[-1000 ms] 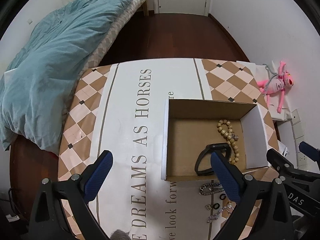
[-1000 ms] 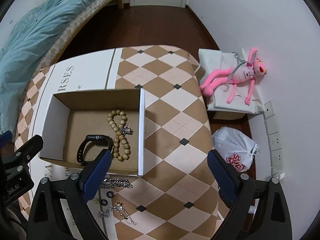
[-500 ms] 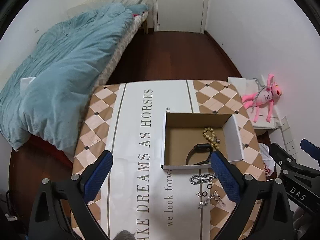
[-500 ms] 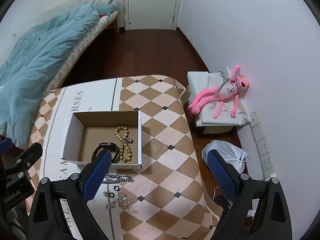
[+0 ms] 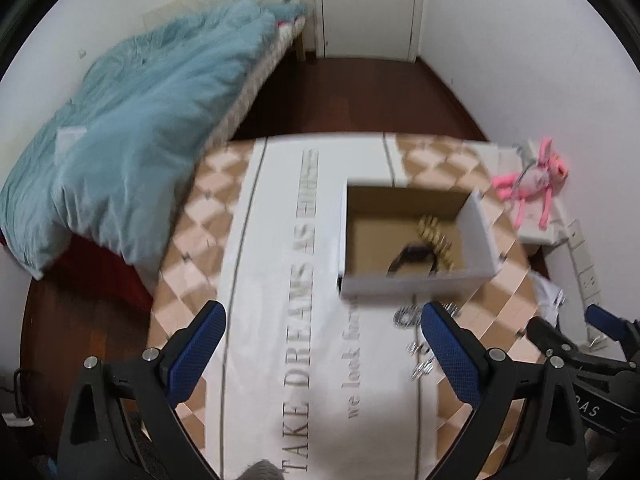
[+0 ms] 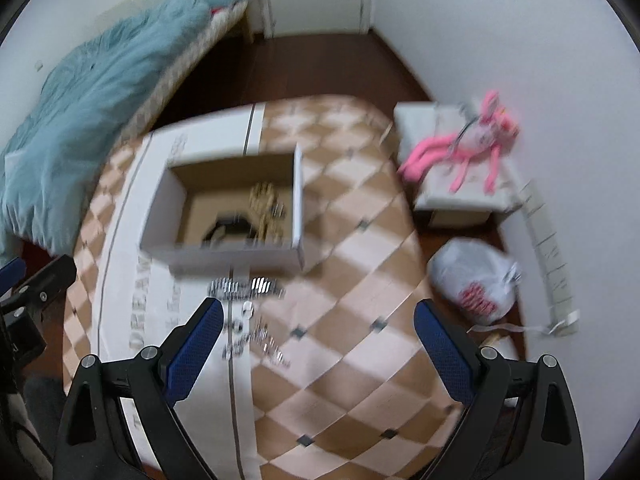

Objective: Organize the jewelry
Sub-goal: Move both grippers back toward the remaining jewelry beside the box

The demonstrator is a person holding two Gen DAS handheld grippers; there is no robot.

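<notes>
The open cardboard box with white outer walls [image 6: 224, 254] sits on the table, and inside it lie a string of tan wooden beads [image 6: 266, 210] toward its right side and a black band-shaped wristwatch [image 6: 228, 229] beside them, nearer the front wall. Both are blurred by motion, so whether they touch cannot be told. Just outside the box's front wall, on the cloth, lies a silver chain bracelet [image 6: 246, 287]; a little nearer the cameras are a few small silvery pieces [image 6: 256, 340], too smeared to identify.

The brown-and-cream checked tablecloth with a white lettered band [image 5: 280, 320] covers the whole tabletop. The box stands near the far half, with bare cloth to its left and right and in front, up to the near edge.

The left gripper [image 5: 324, 350] hangs above the lettered band with its blue-padded fingers [image 5: 196, 344] spread wide, nothing between them. The right gripper [image 6: 318, 346] is likewise spread and empty, above the checked cloth, the loose pieces near its left finger [image 6: 192, 344].

Beyond the table's right edge a white plastic bag [image 6: 474, 284] rests on the floor and a pink plush toy [image 6: 464, 148] lies on a pale box; a bed with a blue quilt [image 5: 132, 128] stands close to the table's left edge.
</notes>
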